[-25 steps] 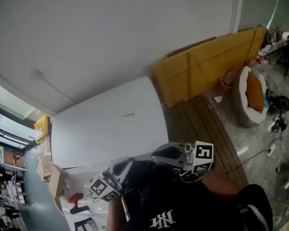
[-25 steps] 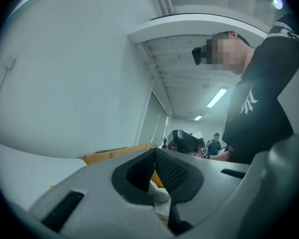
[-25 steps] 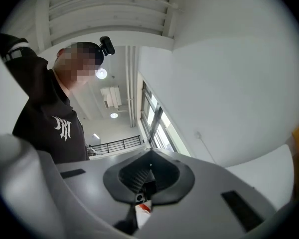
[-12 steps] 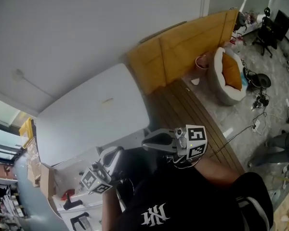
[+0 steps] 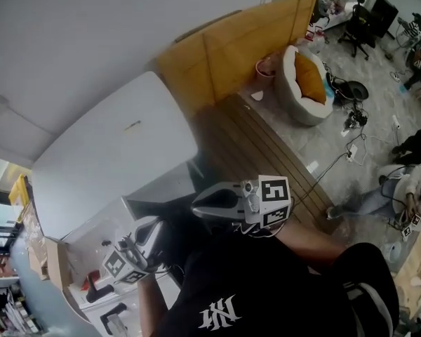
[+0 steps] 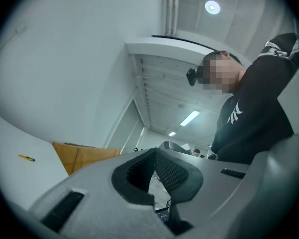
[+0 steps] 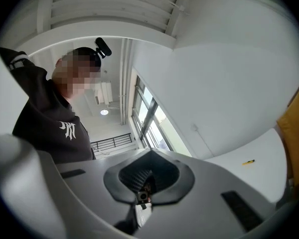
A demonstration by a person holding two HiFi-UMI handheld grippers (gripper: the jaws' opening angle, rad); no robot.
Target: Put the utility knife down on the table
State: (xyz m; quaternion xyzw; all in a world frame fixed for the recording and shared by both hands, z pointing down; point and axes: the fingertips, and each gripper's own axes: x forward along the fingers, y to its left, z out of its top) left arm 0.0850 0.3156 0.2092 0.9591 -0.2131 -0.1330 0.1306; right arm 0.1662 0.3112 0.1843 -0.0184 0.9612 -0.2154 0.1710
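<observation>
The yellow utility knife (image 5: 132, 126) lies flat on the white table (image 5: 91, 174), far from both grippers. It shows as a small yellow sliver in the left gripper view (image 6: 26, 158) and in the right gripper view (image 7: 247, 162). In the head view my left gripper (image 5: 154, 223) is close to my body, beside the table's near corner. My right gripper (image 5: 195, 203) is held just right of it, over the floor. Both point upward, away from the table. The left gripper (image 6: 157, 176) and right gripper (image 7: 142, 183) have their jaws together with nothing between them.
A tan board (image 5: 224, 44) leans on the wall right of the table. A round pet bed (image 5: 305, 83), wooden slats (image 5: 266, 153), cables and an office chair (image 5: 358, 23) occupy the floor. A white shelf (image 5: 91, 279) with small items stands at lower left. A person (image 5: 414, 195) sits at right.
The head camera has swung, so the table and tan board slid left in view. Both grippers drifted left and stayed close to my body. The knife has not moved on the table.
</observation>
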